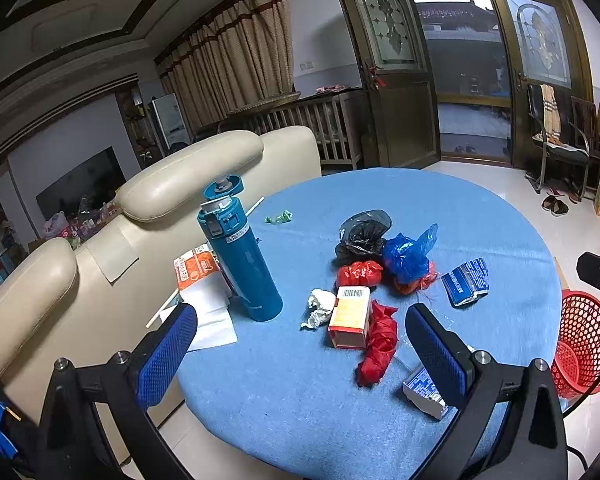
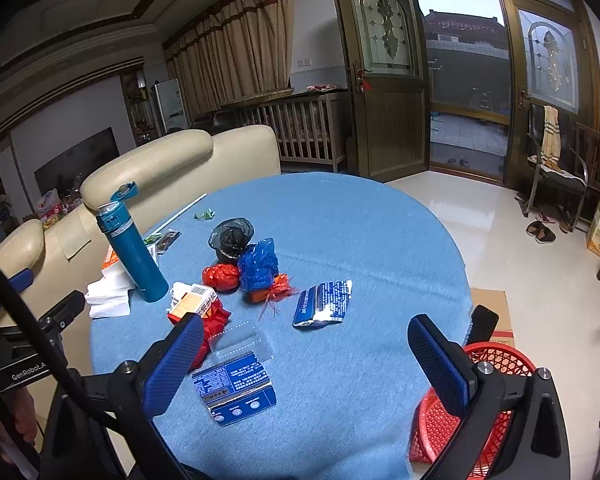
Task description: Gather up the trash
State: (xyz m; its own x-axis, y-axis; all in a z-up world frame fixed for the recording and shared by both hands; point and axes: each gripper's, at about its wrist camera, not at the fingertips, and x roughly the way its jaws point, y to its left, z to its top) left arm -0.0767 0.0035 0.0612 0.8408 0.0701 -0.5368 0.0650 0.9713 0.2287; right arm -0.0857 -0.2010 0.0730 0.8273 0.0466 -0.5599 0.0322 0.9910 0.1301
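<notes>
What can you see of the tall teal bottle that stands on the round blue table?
The tall teal metal-looking bottle stands upright near the left edge of the round blue-covered table, beside the cream leather sofa. Its hinged teal flip lid is open and tilted back, showing a pale spout. A small label sits under the collar. Its base is next to white paper; neither gripper touches it.

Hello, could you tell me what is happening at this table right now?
A person holds a claw in each hand over a round blue table strewn with trash. Both the left claw and the right claw are open and hold nothing. Crumpled bags, a small carton and blue wrappers lie on the cloth, and the red basket waits beside the table.
</notes>
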